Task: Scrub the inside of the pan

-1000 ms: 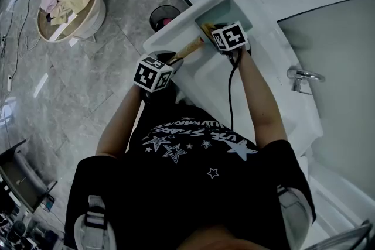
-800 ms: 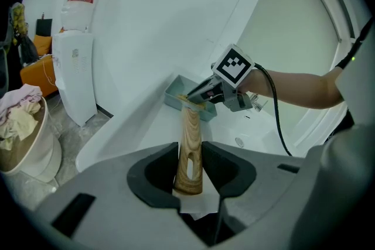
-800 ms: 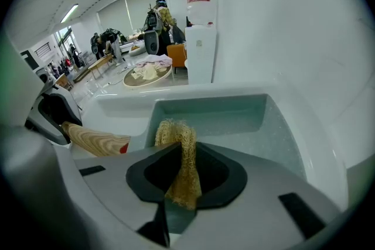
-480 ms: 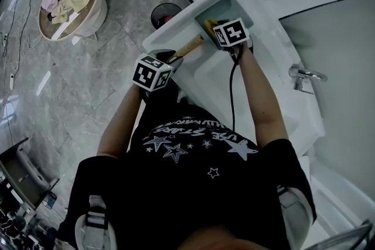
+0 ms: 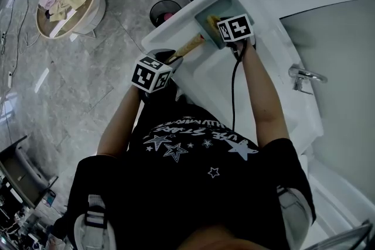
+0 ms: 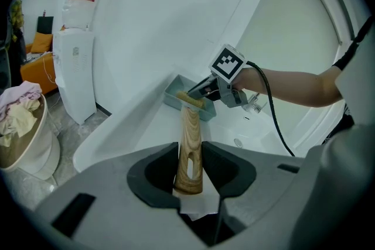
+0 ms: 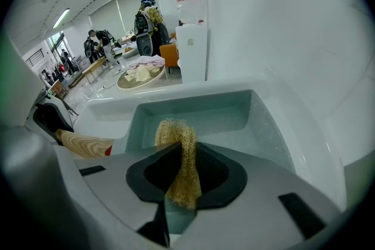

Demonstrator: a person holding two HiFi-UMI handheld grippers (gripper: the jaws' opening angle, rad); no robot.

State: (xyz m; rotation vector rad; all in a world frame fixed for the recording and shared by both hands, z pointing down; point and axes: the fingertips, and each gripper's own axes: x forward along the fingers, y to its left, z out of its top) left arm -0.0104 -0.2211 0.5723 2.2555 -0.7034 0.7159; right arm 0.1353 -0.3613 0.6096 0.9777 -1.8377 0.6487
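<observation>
A teal square pan (image 5: 206,11) rests over the white basin, with its wooden handle (image 5: 188,46) pointing toward me. My left gripper (image 5: 170,59) is shut on that handle (image 6: 190,149), which stands upright between its jaws (image 6: 190,171). My right gripper (image 5: 220,30) is shut on a yellow fibrous scrubber (image 7: 179,149), and its tip hangs down into the pan (image 7: 234,120). In the left gripper view the scrubber (image 6: 191,100) lies at the pan's (image 6: 174,94) near rim under the right gripper (image 6: 203,89). The handle's end (image 7: 85,144) shows at the left of the right gripper view.
The pan sits at the far end of a white sink counter (image 5: 217,88), which has a chrome faucet (image 5: 303,76) to the right. On the grey floor stand a black bin (image 5: 164,13) and a round basket of laundry (image 5: 67,0). A water dispenser (image 6: 76,67) stands by the wall.
My right gripper has slid a little up and to the right over the pan, leaving more of the scrubber in sight. The left gripper and the handle have stayed put.
</observation>
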